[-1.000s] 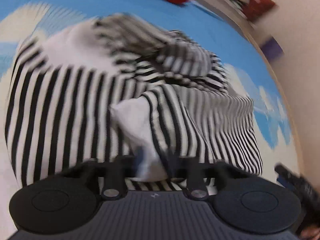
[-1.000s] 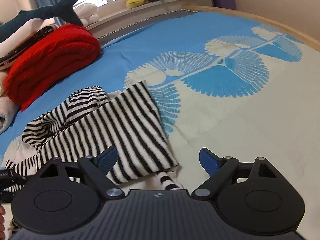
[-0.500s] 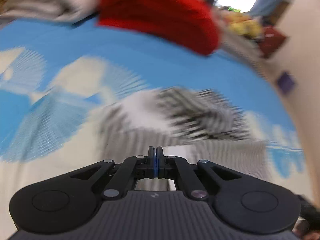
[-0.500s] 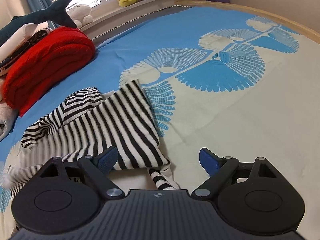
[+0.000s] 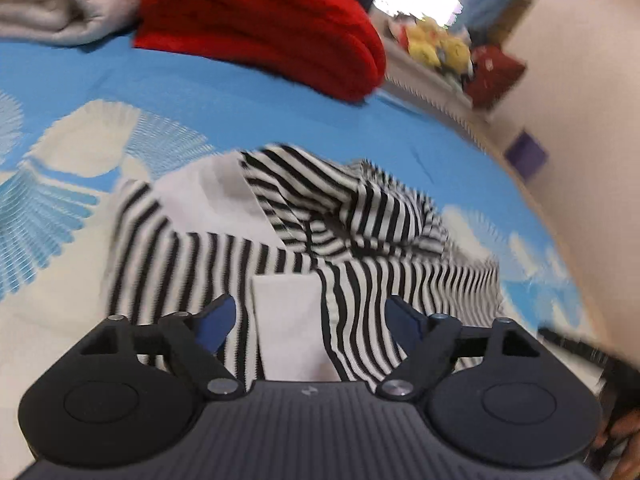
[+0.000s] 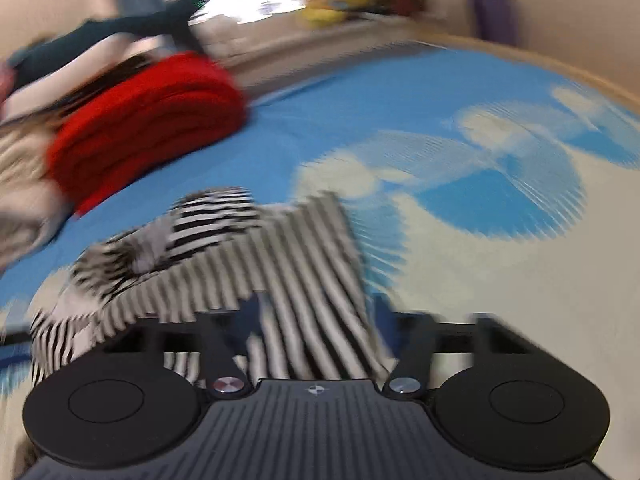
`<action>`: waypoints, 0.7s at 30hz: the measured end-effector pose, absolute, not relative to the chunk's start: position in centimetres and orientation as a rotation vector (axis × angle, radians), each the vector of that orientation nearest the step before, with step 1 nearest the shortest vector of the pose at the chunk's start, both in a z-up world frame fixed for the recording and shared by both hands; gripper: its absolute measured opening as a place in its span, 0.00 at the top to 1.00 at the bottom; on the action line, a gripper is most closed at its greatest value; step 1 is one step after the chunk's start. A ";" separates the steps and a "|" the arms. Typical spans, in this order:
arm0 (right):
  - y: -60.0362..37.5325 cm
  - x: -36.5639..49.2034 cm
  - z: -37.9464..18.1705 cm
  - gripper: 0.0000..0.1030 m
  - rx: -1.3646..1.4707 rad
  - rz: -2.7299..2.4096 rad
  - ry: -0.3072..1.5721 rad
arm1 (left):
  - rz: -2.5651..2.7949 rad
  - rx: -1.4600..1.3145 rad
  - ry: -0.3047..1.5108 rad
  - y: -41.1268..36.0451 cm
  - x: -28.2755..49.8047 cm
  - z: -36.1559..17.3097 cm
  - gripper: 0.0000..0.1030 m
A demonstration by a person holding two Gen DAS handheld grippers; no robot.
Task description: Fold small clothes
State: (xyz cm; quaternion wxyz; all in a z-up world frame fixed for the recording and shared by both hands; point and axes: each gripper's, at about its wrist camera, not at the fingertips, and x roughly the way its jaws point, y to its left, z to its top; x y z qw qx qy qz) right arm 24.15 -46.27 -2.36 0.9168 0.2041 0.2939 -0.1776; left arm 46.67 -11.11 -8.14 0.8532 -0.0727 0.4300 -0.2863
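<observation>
A black-and-white striped garment (image 5: 360, 220) lies crumpled on the blue-and-white bed sheet (image 5: 240, 92), with a plain white panel (image 5: 288, 320) showing at its near edge. My left gripper (image 5: 312, 320) hovers over that panel. Its jaws are opening, wide apart, and the blue pads (image 5: 218, 320) touch no cloth. In the blurred right wrist view, the garment's (image 6: 304, 256) near corner runs between the fingers of my right gripper (image 6: 316, 316). Those jaws are closing, with a gap still between them.
A folded red blanket (image 5: 260, 28) and a grey-white bundle (image 5: 52, 8) sit at the bed's far side, with plush toys (image 5: 436, 46) on a ledge behind. The bed's wooden edge (image 6: 560, 76) and a wall are to the right. A hand (image 5: 624, 440) shows at the right border.
My left gripper was shut half a second ago and now stands wide open over the white panel. My right gripper has moved in over the garment's corner and its jaws have narrowed.
</observation>
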 end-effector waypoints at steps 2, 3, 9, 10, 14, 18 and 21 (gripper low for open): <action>-45.9 26.3 -2.9 0.61 0.365 -0.280 0.600 | -0.577 -0.074 0.959 -13.1 47.3 -10.4 0.17; -45.8 27.3 -3.4 0.61 0.348 -0.248 0.604 | -0.549 -0.026 1.002 -14.1 47.9 -12.1 0.17; -46.4 32.5 -7.8 0.55 0.251 -0.241 0.795 | -0.612 0.093 0.959 -15.9 48.2 -10.3 0.09; -47.0 32.6 -6.4 0.55 0.269 -0.220 0.774 | -0.659 0.041 0.902 -15.2 48.4 -8.5 0.08; -51.2 35.8 0.3 0.27 0.404 -0.211 0.559 | -0.610 -0.021 0.702 -15.6 51.9 -3.0 0.00; -53.3 45.2 2.6 0.13 0.403 -0.290 0.543 | -0.483 -0.019 0.790 -19.5 58.3 -4.0 0.00; -53.9 51.5 -0.2 0.11 0.471 -0.331 0.684 | -0.515 -0.101 0.858 -21.1 61.1 -6.1 0.00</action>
